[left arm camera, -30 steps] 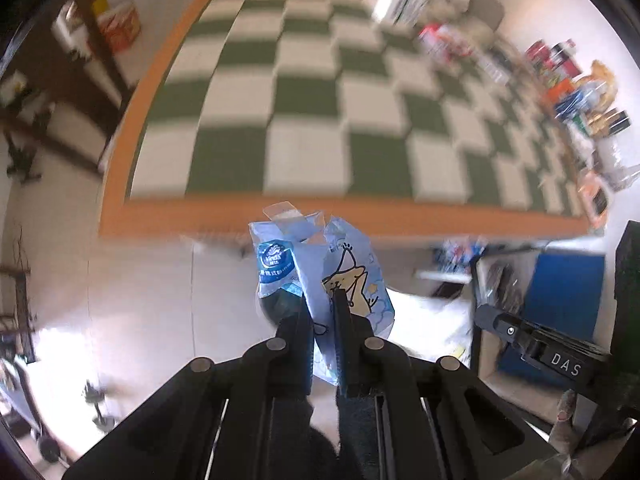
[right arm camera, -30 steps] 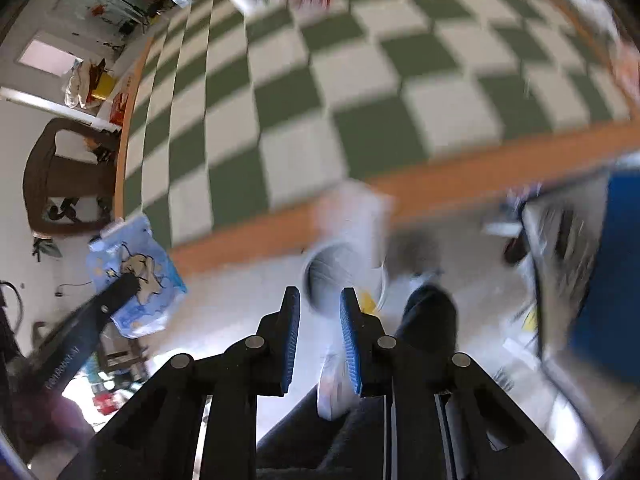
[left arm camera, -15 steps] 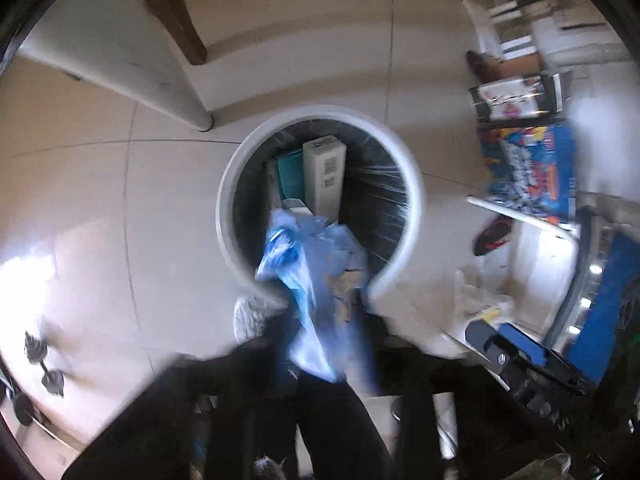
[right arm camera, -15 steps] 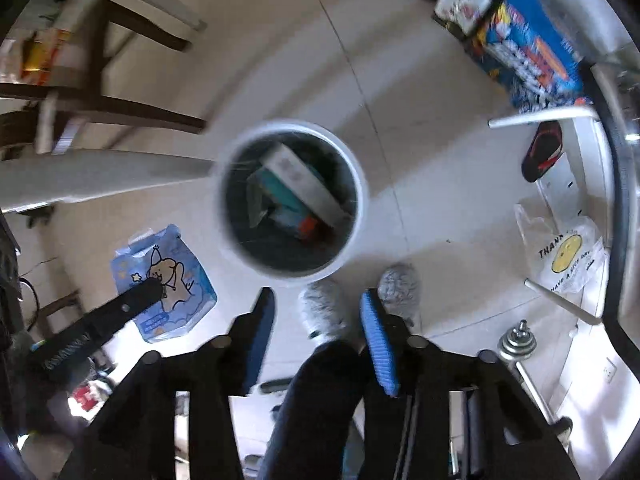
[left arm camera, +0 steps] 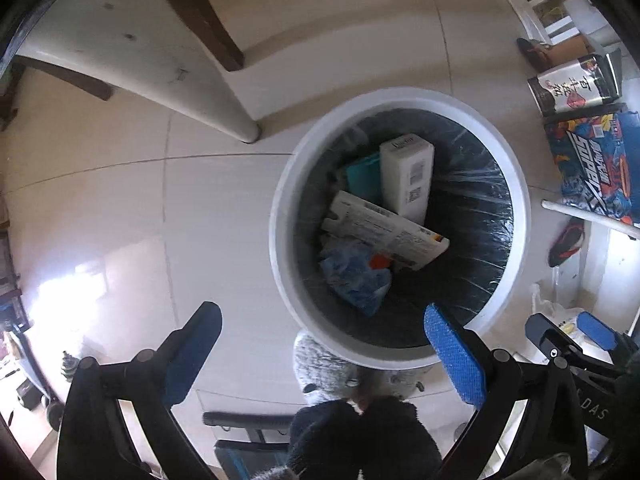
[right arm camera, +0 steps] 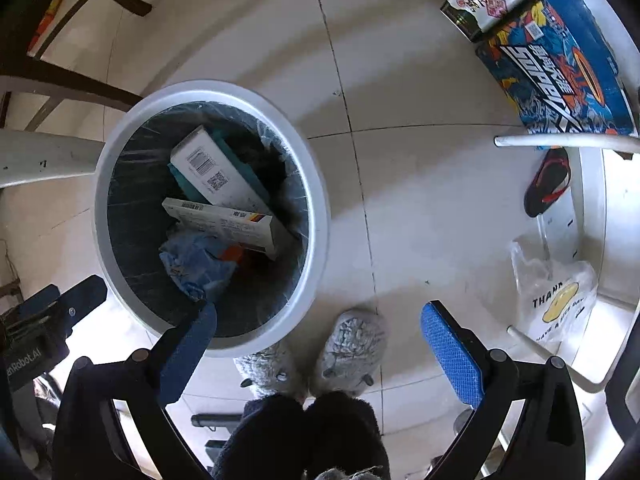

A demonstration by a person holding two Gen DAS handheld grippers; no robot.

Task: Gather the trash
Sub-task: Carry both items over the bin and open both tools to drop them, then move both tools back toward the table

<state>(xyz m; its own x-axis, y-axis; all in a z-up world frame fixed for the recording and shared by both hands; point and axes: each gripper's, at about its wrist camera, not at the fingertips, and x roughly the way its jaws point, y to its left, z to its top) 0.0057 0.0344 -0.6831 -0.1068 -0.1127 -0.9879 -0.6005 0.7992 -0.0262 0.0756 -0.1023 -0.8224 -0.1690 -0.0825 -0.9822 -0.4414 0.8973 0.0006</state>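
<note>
A white round trash bin (left arm camera: pixel 280 240) with a dark liner stands on the tiled floor below me. Inside lie a crumpled blue wrapper (left arm camera: pixel 356 276), a flat printed carton (left arm camera: pixel 384 232), a white box (left arm camera: pixel 408 176) and a teal box (left arm camera: pixel 362 176). My left gripper (left arm camera: pixel 324 344) points straight down over the bin's near rim; its jaws are opening wide with nothing between them. My right gripper (right arm camera: pixel 320 344) hangs beside the bin (right arm camera: pixel 320 208), over the floor, jaws also opening and empty. The blue wrapper (right arm camera: pixel 196 260) rests in the bin in that view too.
A person's grey fuzzy slippers (right arm camera: pixel 352 344) stand next to the bin. A white table leg (left arm camera: pixel 160 80) and dark chair legs are at the upper left. Printed cartons (left arm camera: pixel 592 160), a black-and-red slipper (right arm camera: pixel 548 184) and a plastic bag (right arm camera: pixel 560 300) lie at the right.
Both grippers dropped from above the checkered table to just over the bin. The left jaws let go of the blue wrapper, which now lies in the bin. Both jaws spread from shut to wide.
</note>
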